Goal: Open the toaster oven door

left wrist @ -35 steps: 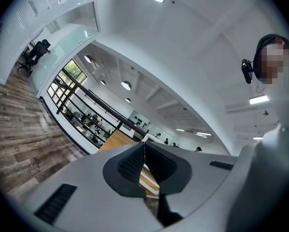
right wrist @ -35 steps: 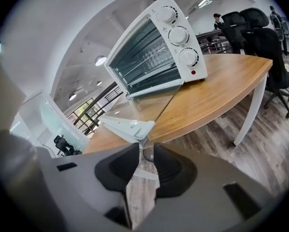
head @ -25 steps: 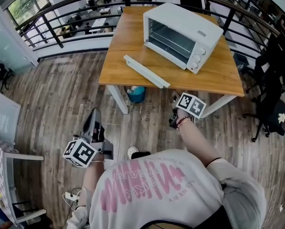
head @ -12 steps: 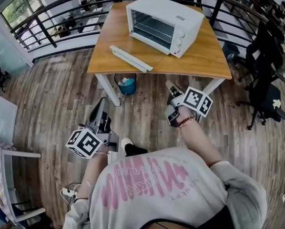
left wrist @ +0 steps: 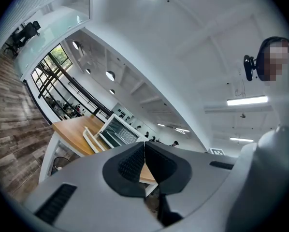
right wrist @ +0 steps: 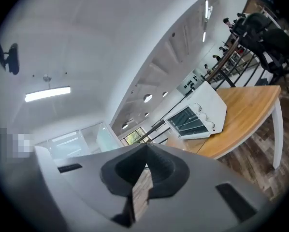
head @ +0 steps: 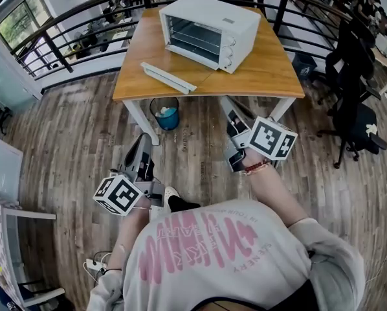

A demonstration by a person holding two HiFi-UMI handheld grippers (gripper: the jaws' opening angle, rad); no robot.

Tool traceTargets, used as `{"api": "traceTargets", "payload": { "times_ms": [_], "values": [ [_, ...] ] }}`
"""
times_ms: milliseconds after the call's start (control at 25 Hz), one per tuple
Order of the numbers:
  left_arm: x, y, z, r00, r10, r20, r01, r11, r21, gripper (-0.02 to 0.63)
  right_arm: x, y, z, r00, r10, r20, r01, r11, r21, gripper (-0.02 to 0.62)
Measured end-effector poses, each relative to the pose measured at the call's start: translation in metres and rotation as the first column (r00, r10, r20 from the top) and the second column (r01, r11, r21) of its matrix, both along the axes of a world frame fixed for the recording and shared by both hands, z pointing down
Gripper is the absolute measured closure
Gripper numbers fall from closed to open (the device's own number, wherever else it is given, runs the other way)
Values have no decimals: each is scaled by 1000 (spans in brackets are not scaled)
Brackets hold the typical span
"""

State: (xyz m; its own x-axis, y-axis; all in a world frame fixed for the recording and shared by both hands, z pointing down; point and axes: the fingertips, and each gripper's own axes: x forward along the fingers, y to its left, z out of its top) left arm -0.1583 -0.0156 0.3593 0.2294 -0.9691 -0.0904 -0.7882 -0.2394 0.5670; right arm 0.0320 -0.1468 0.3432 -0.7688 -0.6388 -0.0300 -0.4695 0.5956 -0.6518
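Note:
The white toaster oven (head: 210,23) stands on a wooden table (head: 265,76) ahead of me, its front facing me with the racks showing. A long white bar (head: 167,78) lies on the table parallel to that front; whether it joins the oven I cannot tell. My left gripper (head: 143,141) is shut and empty over the floor, well short of the table. My right gripper (head: 224,101) is also shut and empty, pointing at the table's near edge. From the left gripper (left wrist: 144,144) the oven (left wrist: 118,132) is far ahead. From the right gripper (right wrist: 146,146) the oven (right wrist: 197,115) is also far off.
A blue bin (head: 167,116) sits under the table. A black railing (head: 83,24) curves behind the table. Black office chairs (head: 352,109) stand at the right. A white table (head: 12,219) is at my left and a power strip (head: 93,264) lies on the plank floor.
The right gripper has risen and swung forward toward the table. The left gripper has moved forward over the floor. The table and oven sit higher and further left in the head view.

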Motion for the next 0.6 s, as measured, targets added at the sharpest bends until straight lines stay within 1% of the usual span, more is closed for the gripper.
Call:
{"api": "traceTargets", "payload": {
  "times_ms": [80,160,600],
  "values": [
    [4,1,0,1000,8,-1,-8,1000,9,584,1,6,-6,999,2,-39,0,999,49,591],
    [9,3,-1,1000,14,-4,-14,1000,18,584,4,10,-7,998,10,-67,-5,997,72,591],
    [17,8,1,1000,12,-13,-11,1000,16,584,10,12,15,992,14,-126,-8,999,41,591]
  ]
}}
